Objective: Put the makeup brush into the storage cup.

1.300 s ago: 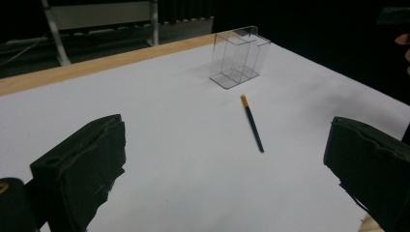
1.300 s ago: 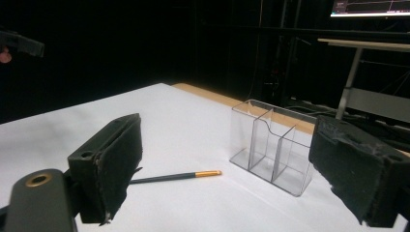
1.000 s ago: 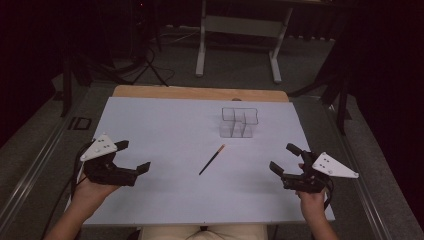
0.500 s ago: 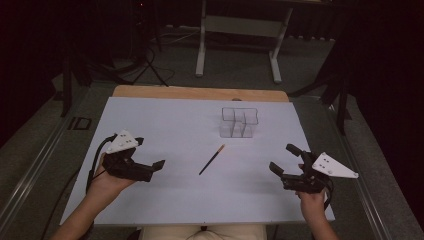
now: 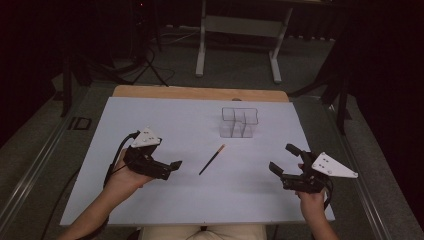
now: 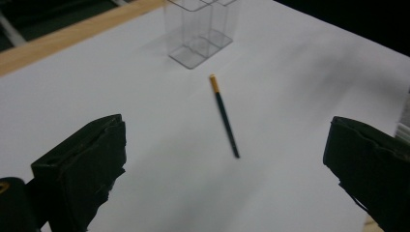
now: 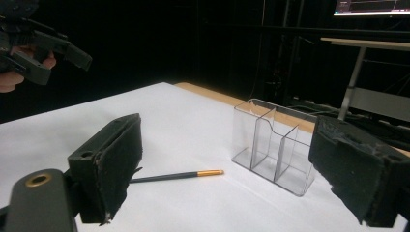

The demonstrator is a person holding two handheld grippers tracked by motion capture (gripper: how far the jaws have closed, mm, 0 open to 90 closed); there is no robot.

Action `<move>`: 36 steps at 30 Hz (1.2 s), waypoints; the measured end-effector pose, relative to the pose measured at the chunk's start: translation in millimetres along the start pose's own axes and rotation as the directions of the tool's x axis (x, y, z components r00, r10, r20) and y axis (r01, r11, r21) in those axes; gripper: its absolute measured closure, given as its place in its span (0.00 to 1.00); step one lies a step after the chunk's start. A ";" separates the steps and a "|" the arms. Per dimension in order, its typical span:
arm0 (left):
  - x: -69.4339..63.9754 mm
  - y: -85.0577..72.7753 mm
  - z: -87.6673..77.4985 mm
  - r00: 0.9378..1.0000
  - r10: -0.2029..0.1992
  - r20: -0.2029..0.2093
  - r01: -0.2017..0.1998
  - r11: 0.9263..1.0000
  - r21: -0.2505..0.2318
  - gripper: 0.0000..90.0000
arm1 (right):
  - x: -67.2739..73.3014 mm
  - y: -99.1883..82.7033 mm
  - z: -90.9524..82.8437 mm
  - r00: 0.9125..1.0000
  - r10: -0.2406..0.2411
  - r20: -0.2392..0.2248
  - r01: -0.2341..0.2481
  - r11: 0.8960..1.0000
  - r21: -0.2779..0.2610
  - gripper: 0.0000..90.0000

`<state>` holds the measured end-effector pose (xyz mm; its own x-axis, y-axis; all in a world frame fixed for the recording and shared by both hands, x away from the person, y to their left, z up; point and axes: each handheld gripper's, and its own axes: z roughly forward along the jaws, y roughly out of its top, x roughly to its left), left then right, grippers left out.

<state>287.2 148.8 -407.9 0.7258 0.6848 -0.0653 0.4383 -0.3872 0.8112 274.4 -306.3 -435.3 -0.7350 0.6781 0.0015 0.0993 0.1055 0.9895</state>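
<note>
In the high view a white table (image 5: 165, 125) takes up the middle of the frame, with a strip of bare wood along its far edge; a dark pencil (image 5: 212, 159) with an orange end lies flat near the centre, slanting from lower left to upper right, orange end uppermost; above and slightly right of it stands a clear plastic organizer (image 5: 239, 122) with several upright compartments, apart from the pencil; at the lower left of the frame the left gripper (image 5: 172, 167) is held in a hand (image 5: 122, 175), jaws pointing right toward the pencil and stopping short of it, nothing between them; at the lower right the right gripper (image 5: 283, 158) is held in the other hand (image 5: 310, 200), jaws spread wide and pointing up and left, well apart from the pencil and holding nothing; in the left gripper view the two black jaws stand far apart at the lower corners, released, and the pencil (image 6: 224, 115) lies on the bare table between and beyond them, with the organizer (image 6: 198, 28) at the top of the frame; in the right gripper view the jaws also gape, framing the pencil (image 7: 176, 176) and the organizer (image 7: 275, 145) just right of its orange end; the left gripper (image 7: 53, 50) hangs over the table at the upper left.
</note>
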 end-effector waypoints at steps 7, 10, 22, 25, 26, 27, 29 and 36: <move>-4.6 10.6 14.0 0.999 0.033 -0.010 -0.032 0.998 0.055 0.05 | 0.5 0.1 0.4 1.000 -0.001 -0.002 0.001 1.000 0.004 0.13; -7.4 15.5 20.4 0.999 0.038 -0.005 -0.038 0.996 0.084 0.07 | 0.7 0.0 0.7 1.000 -0.002 -0.002 0.002 1.000 0.006 0.13; -12.0 30.1 48.5 0.999 -0.006 0.036 0.000 0.982 0.187 0.12 | 0.7 -0.1 1.3 1.000 -0.001 -0.002 0.002 1.000 0.006 0.13; -13.3 32.3 56.8 1.000 -0.012 0.026 0.006 0.978 0.208 0.13 | 0.7 -0.1 1.5 1.000 -0.001 -0.003 0.001 1.000 0.005 0.13; -13.2 33.2 59.1 1.000 -0.013 0.018 0.009 0.976 0.216 0.14 | 0.8 -0.1 1.5 1.000 0.000 -0.004 0.000 1.000 0.004 0.13; -12.9 34.3 61.4 1.000 -0.020 0.018 0.015 0.975 0.221 0.15 | 0.7 -0.1 1.6 1.000 -0.002 -0.004 0.002 1.000 0.005 0.13; -13.4 36.5 65.5 1.000 -0.028 0.012 0.024 0.973 0.231 0.17 | 1.0 0.0 1.6 1.000 -0.004 -0.005 0.004 1.000 0.006 0.13; -12.3 39.8 83.3 0.997 -0.073 0.013 0.064 0.944 0.322 0.18 | 0.9 -0.2 2.0 1.000 -0.007 -0.005 0.007 1.000 0.009 0.13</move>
<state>339.9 73.5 -423.3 0.6992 0.7027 -0.1318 0.6316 -0.5207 0.5745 275.1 -304.3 -435.8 -0.7391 0.6736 -0.0048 0.1004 0.1171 0.9880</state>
